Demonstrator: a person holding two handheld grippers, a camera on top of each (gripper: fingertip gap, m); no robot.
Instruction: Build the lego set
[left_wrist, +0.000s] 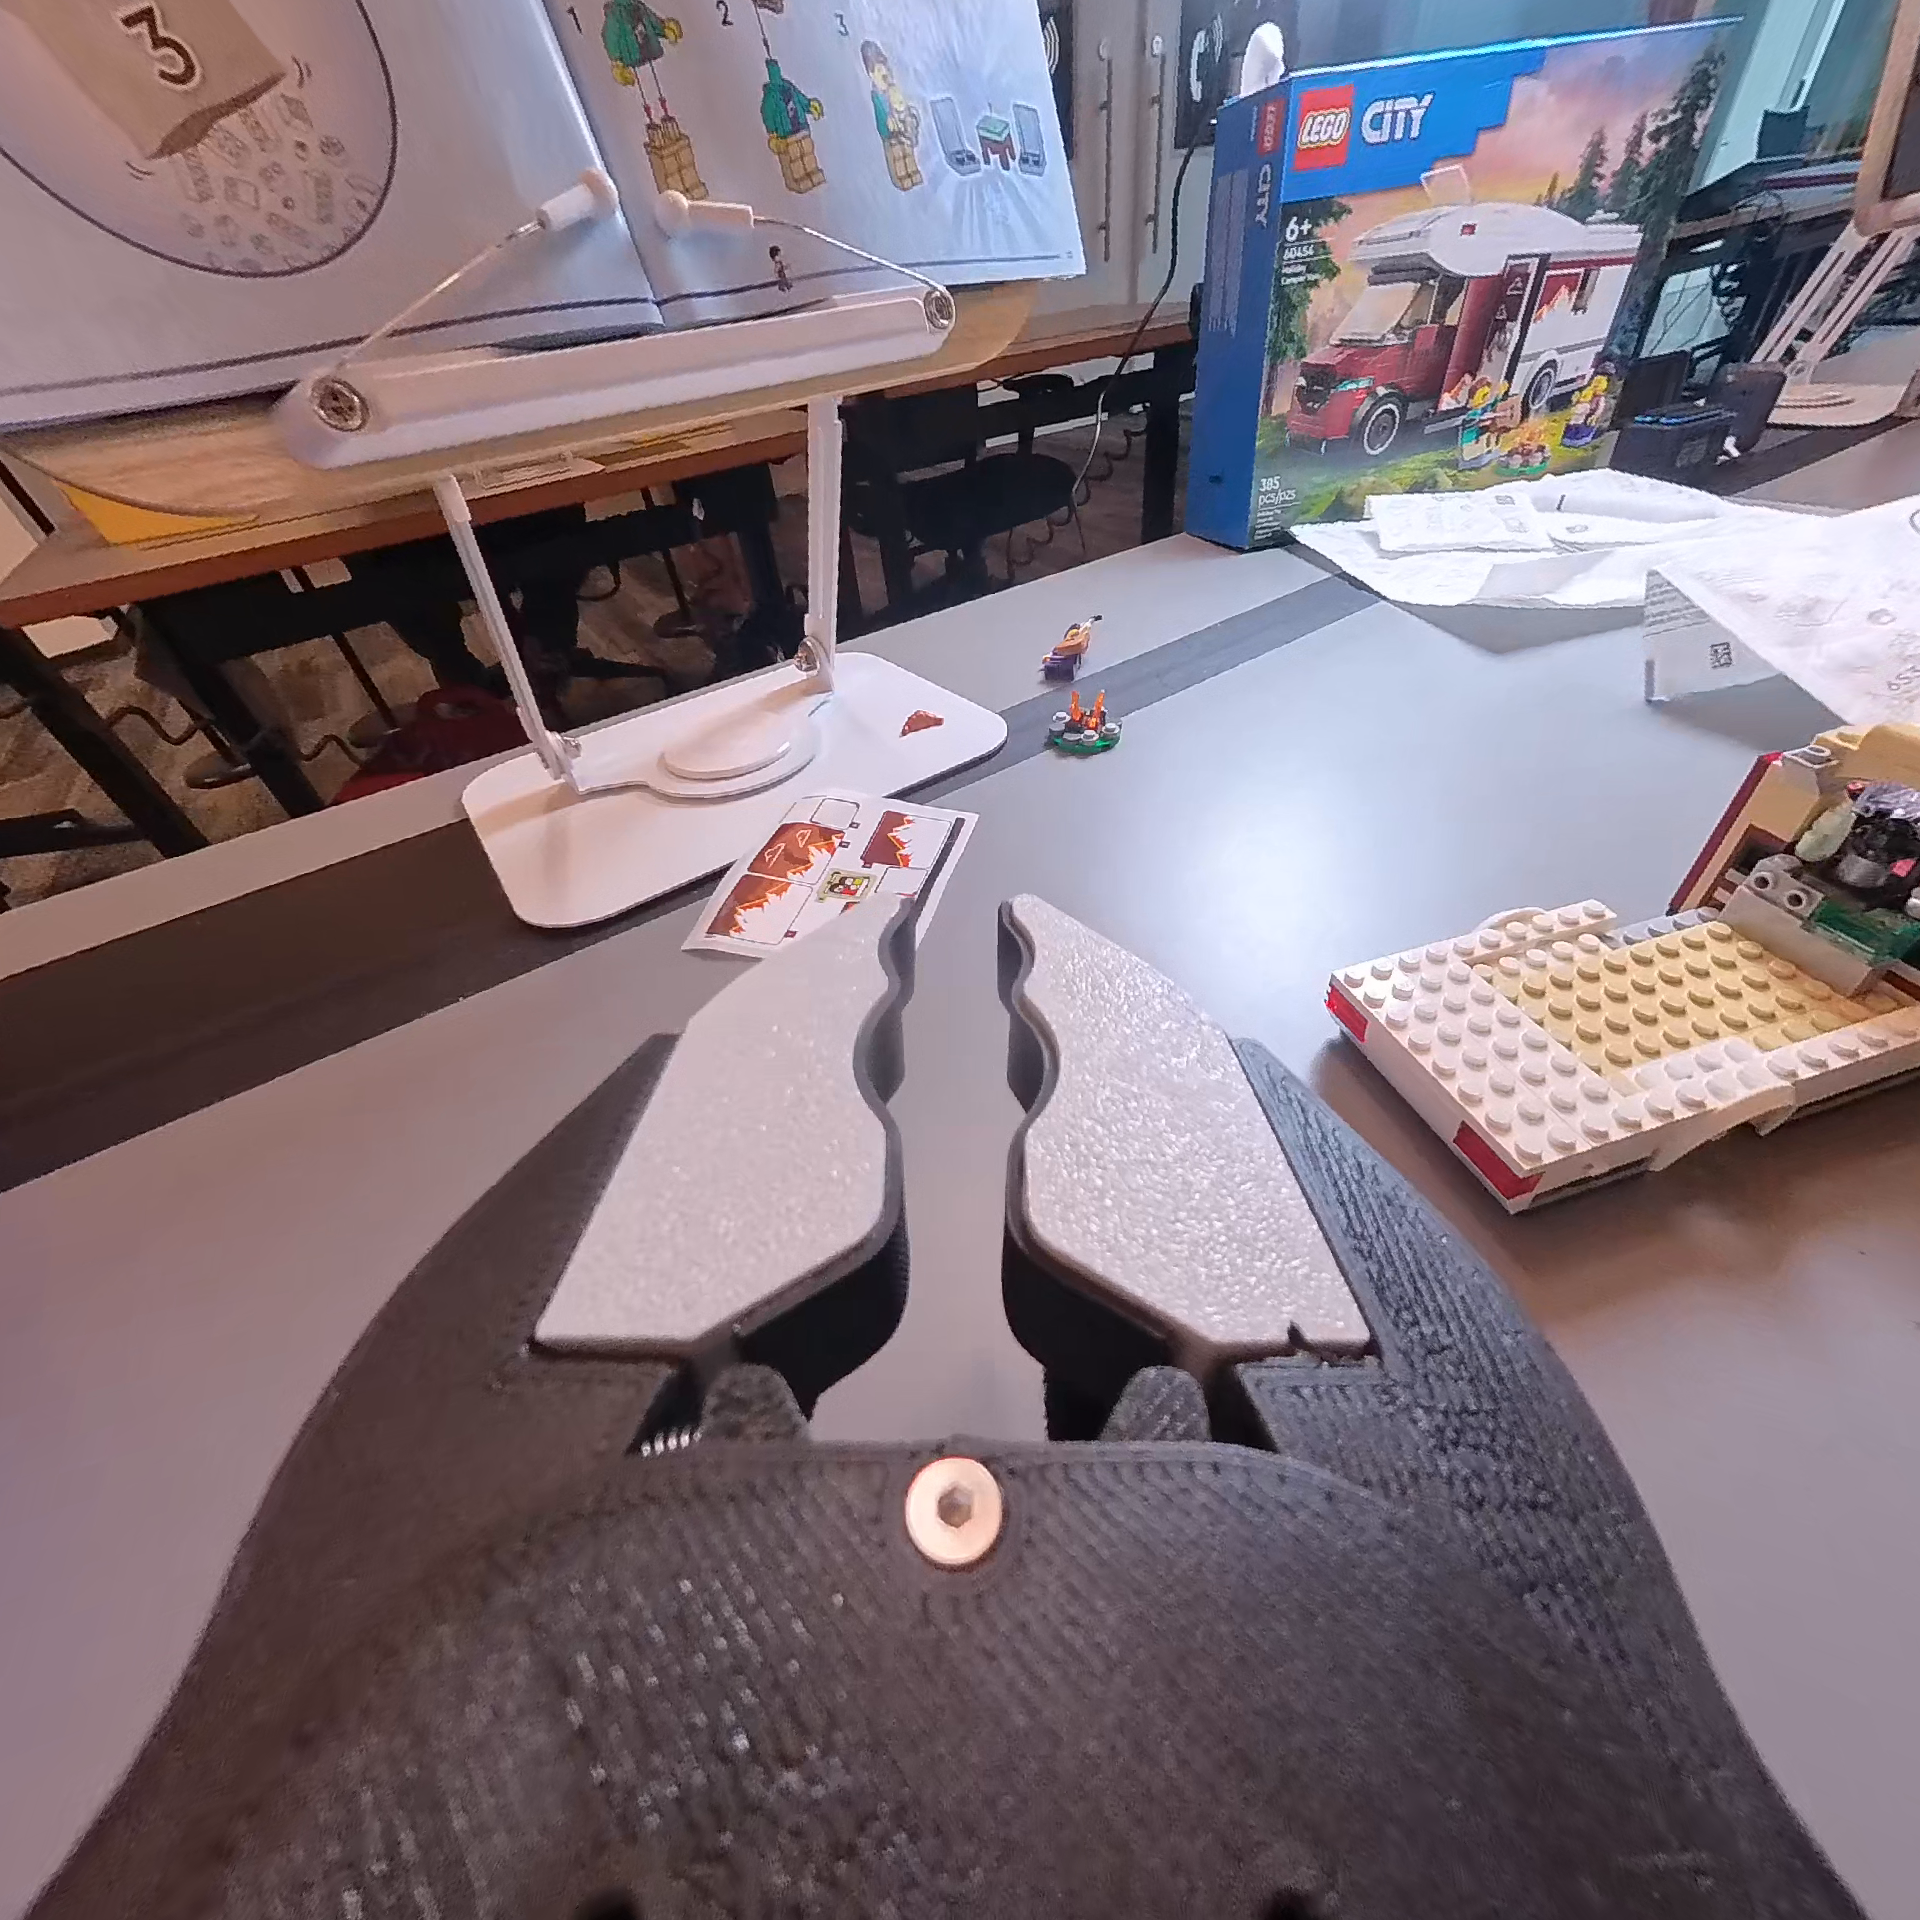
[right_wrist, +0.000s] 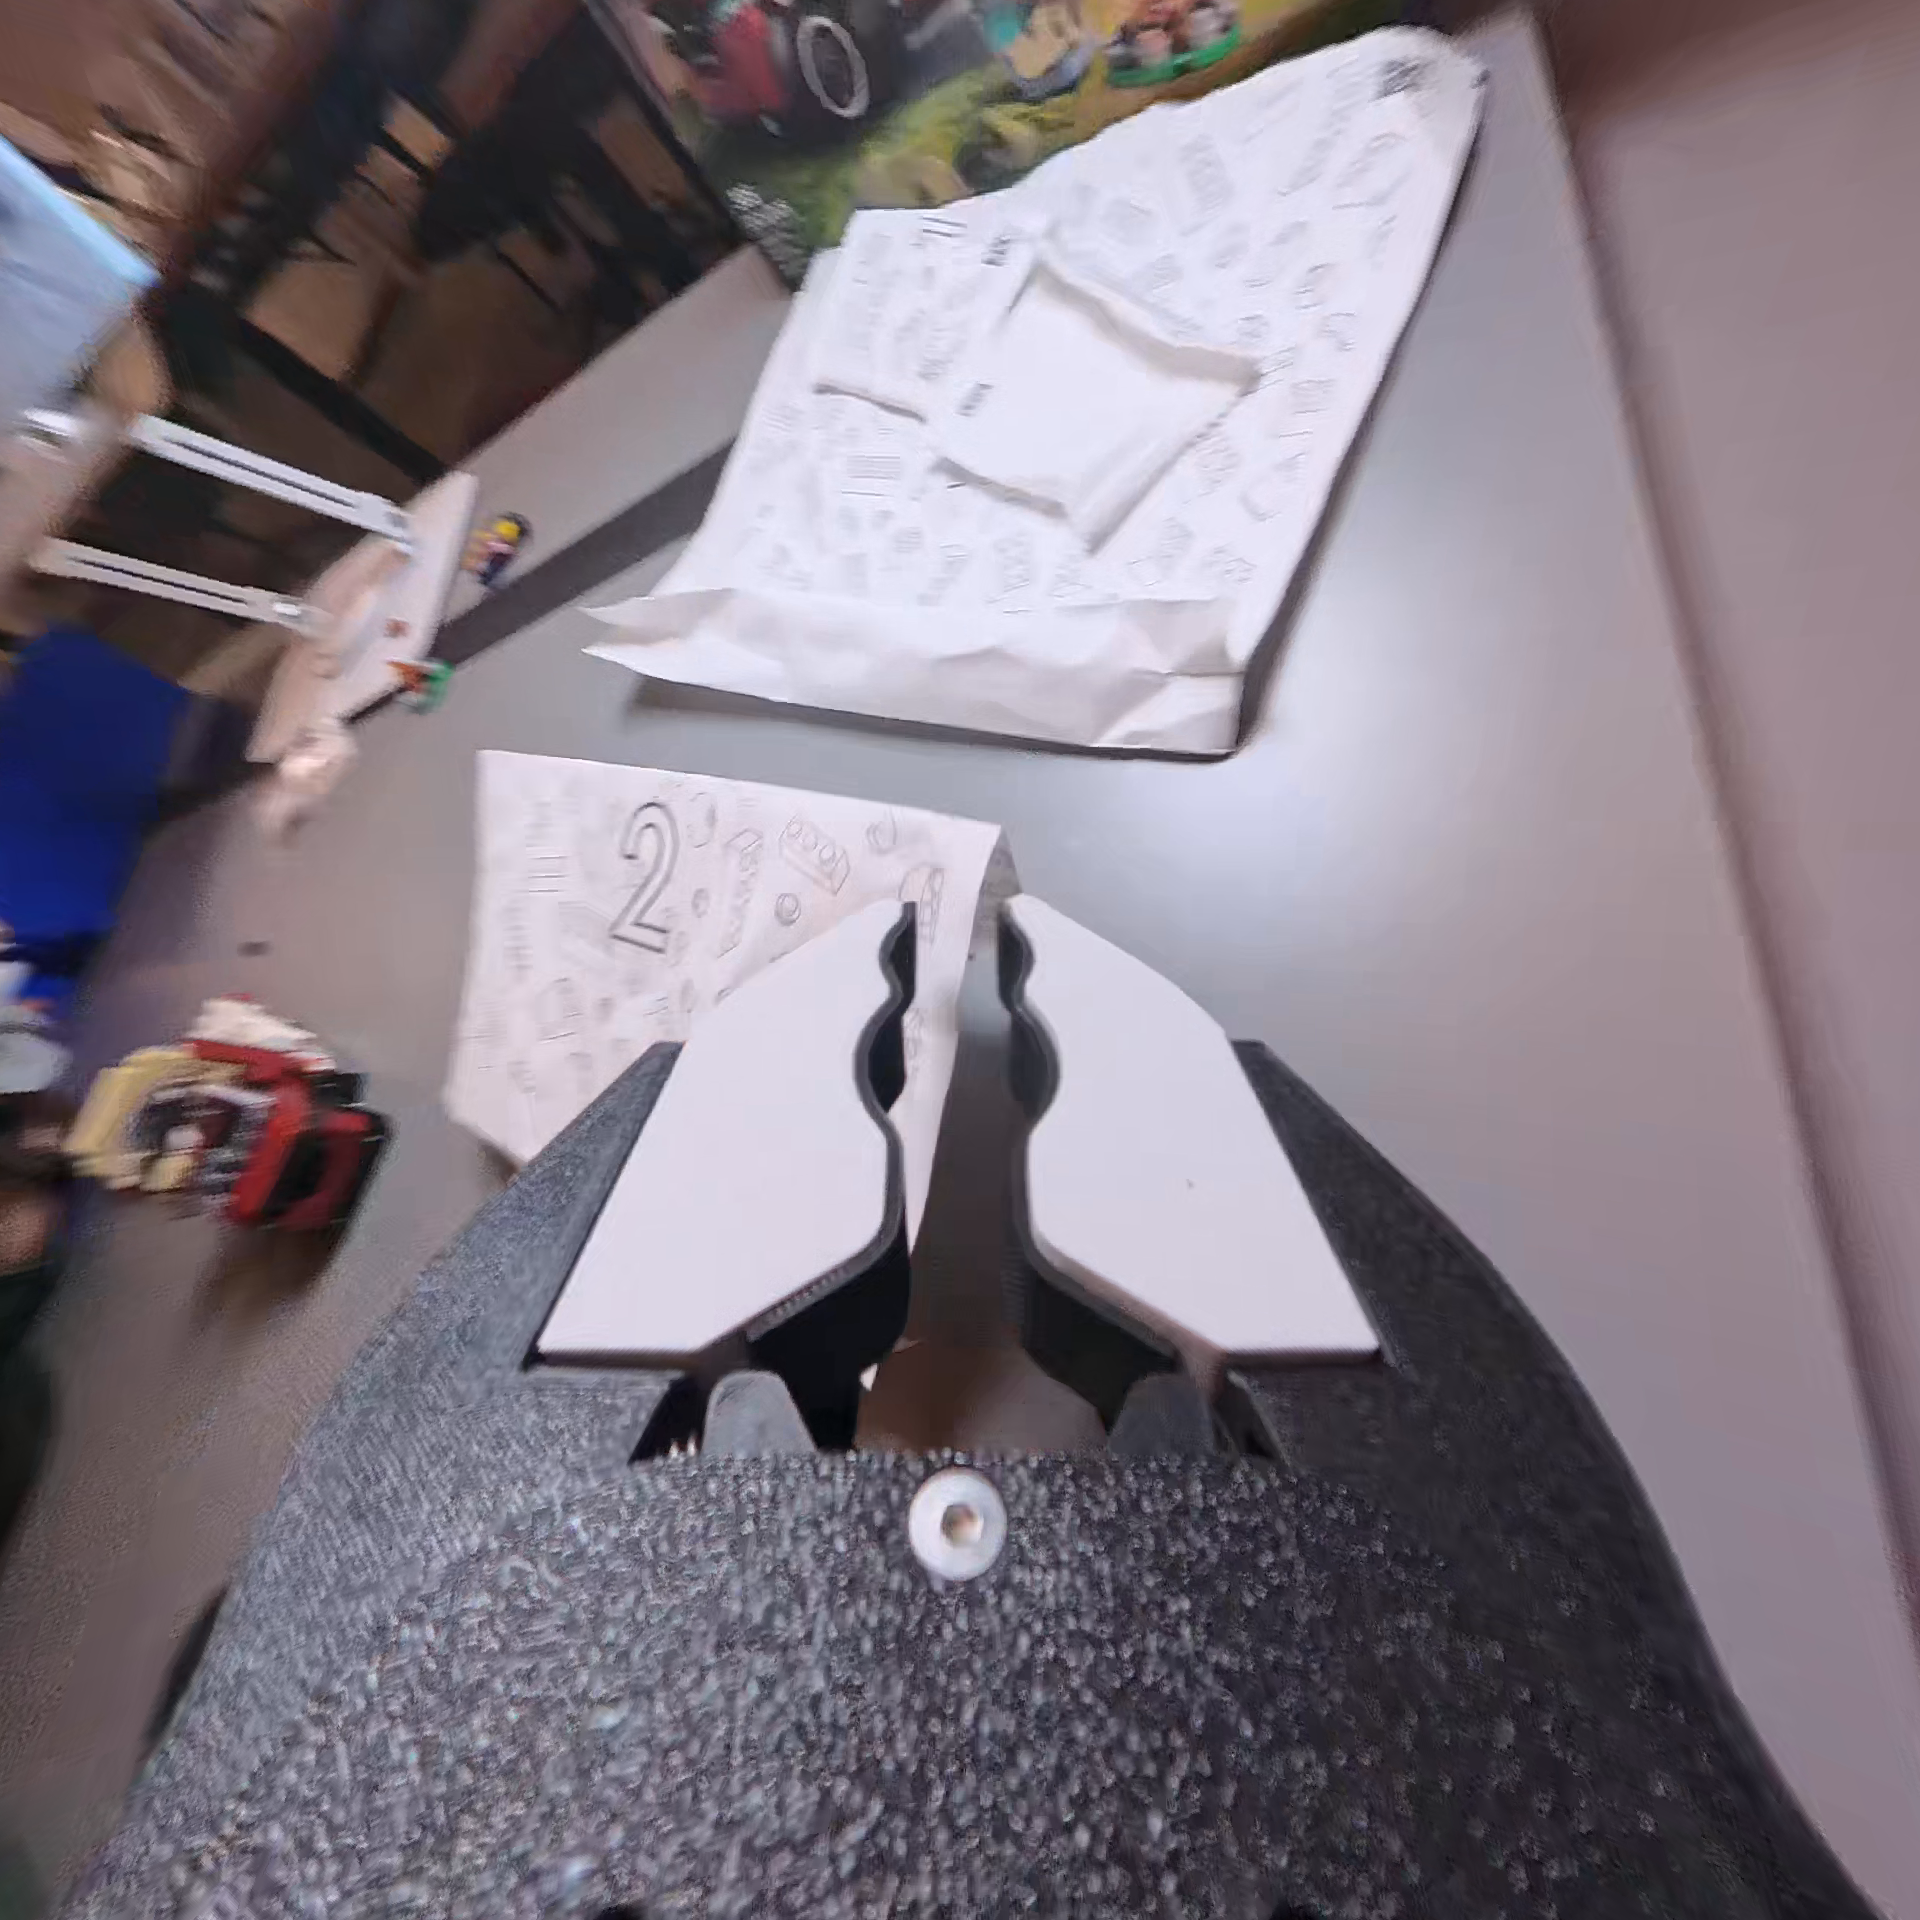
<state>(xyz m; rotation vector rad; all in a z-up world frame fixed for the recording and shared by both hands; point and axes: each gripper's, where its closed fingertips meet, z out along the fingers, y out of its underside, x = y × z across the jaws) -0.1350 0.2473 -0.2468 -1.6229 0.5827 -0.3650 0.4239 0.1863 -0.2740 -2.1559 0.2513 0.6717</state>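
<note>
My left gripper (left_wrist: 956, 914) is open a little and empty, low over the grey table (left_wrist: 1299, 831). A partly built white, tan and red camper (left_wrist: 1621, 1029) lies to its right. A sticker sheet (left_wrist: 831, 873) lies just past its fingertips. My right gripper (right_wrist: 958, 914) is open a little over a white numbered paper bag (right_wrist: 675, 935). The bag's right edge runs into the gap between the fingers. I cannot tell whether they touch it. The camper (right_wrist: 229, 1132) shows blurred at the left of the right wrist view.
An instruction booklet (left_wrist: 312, 208) rests on a white stand (left_wrist: 727, 790); a small brown piece (left_wrist: 922, 722) lies on its base. A small campfire build (left_wrist: 1084, 724) and another small piece (left_wrist: 1070, 649) sit beyond. The set box (left_wrist: 1434, 301) stands behind; a larger paper bag (right_wrist: 1091, 447) lies before it.
</note>
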